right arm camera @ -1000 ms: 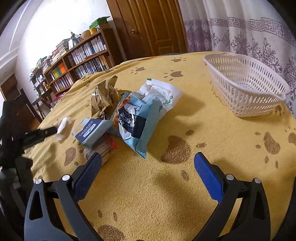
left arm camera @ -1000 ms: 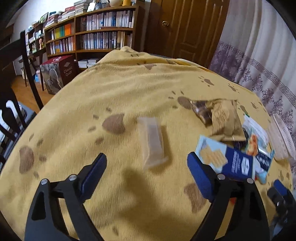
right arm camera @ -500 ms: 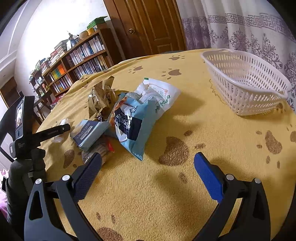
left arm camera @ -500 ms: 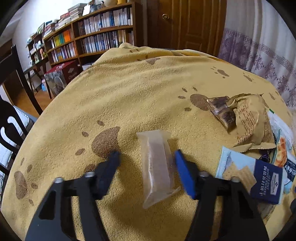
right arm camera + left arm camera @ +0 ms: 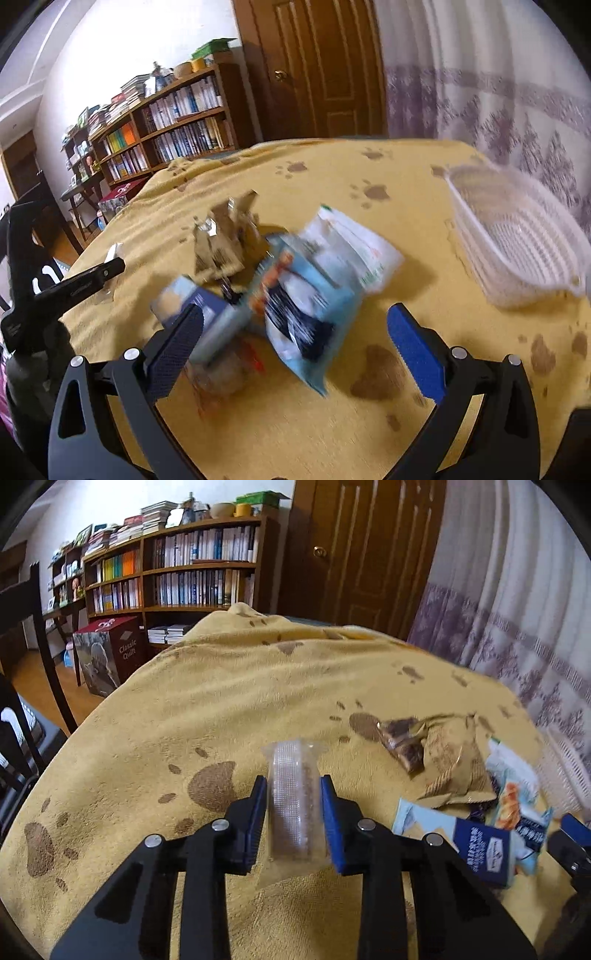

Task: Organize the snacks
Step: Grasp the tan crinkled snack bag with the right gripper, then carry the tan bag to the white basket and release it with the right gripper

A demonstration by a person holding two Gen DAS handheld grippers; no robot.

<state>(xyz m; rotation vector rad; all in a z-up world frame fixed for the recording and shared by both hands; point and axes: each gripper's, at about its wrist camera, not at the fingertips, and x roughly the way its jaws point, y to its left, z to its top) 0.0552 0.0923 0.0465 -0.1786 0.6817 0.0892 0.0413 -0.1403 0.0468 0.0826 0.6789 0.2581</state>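
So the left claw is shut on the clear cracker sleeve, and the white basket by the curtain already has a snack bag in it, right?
Not quite. The left claw is shut on the clear cracker sleeve, but the white basket by the curtain holds nothing, as the right wrist view shows. The snack bags lie in a pile on the yellow cloth, apart from the basket.

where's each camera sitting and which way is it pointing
Left wrist: sits on the left gripper, looking down along its fingers at the clear snack packet they clamp on the yellow cloth, bookshelf beyond.
Right wrist: sits on the right gripper, open, facing the snack pile and white basket; the left gripper shows at its left edge.
Shared: snack pile, cloth, bookshelf, door.
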